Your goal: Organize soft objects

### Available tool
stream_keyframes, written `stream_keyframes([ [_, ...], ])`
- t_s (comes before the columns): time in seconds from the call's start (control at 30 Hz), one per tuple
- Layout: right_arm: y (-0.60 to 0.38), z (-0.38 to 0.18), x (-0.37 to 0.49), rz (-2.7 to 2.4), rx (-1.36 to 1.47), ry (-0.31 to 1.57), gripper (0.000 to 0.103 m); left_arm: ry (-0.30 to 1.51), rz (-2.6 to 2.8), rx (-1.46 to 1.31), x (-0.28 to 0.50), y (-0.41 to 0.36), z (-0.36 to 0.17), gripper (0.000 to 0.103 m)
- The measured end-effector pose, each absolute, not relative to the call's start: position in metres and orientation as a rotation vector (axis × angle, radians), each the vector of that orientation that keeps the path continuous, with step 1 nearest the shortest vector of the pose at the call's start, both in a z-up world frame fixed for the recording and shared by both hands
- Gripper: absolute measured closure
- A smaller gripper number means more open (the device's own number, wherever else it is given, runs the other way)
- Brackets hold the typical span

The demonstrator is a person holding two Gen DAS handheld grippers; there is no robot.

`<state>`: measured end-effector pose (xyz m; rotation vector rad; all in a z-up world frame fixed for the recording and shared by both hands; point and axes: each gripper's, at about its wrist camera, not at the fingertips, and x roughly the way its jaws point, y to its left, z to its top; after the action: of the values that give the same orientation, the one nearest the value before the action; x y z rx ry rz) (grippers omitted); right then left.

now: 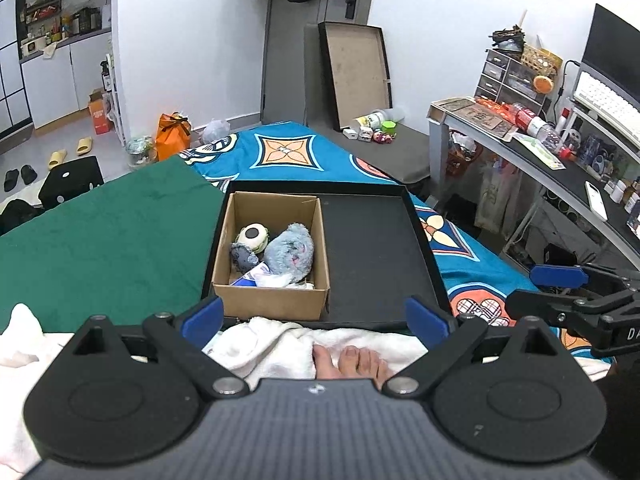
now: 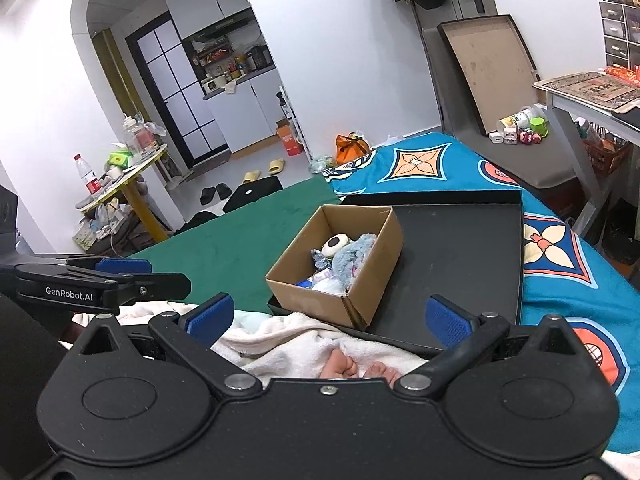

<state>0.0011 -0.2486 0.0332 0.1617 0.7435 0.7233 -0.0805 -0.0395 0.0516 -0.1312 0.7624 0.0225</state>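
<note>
A brown cardboard box [image 1: 272, 300] stands in the left part of a black tray [image 1: 376, 248] on the bed. Inside lie a fluffy blue-grey plush [image 1: 290, 252], a white eyeball toy [image 1: 253, 237], a small grey plush [image 1: 242, 258] and white cloth pieces. My left gripper [image 1: 314, 314] is open and empty, just before the tray's near edge. My right gripper [image 2: 328, 314] is open and empty, near the box [image 2: 336, 276] and tray [image 2: 460, 256]. The plush [image 2: 352, 260] and eyeball toy [image 2: 335, 245] show there too. Each gripper shows in the other's view, the right [image 1: 560, 284] and the left [image 2: 120, 272].
A white towel [image 1: 280, 344] covers bare feet [image 1: 352, 362] under the grippers. A green cloth [image 1: 112, 240] lies left of the tray, a blue patterned sheet [image 1: 280, 152] behind and right. A cluttered desk [image 1: 540, 152] stands at right. A yellow table [image 2: 132, 176] stands at left.
</note>
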Motion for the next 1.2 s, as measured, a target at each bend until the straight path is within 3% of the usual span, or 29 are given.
stream_keyframes([
  [1.2, -0.243, 0.0406, -0.0067, 0.71, 0.107, 0.747, 0.0, 0.753, 0.021, -0.142, -0.0907, -0.046, 0.0561, 0.006],
])
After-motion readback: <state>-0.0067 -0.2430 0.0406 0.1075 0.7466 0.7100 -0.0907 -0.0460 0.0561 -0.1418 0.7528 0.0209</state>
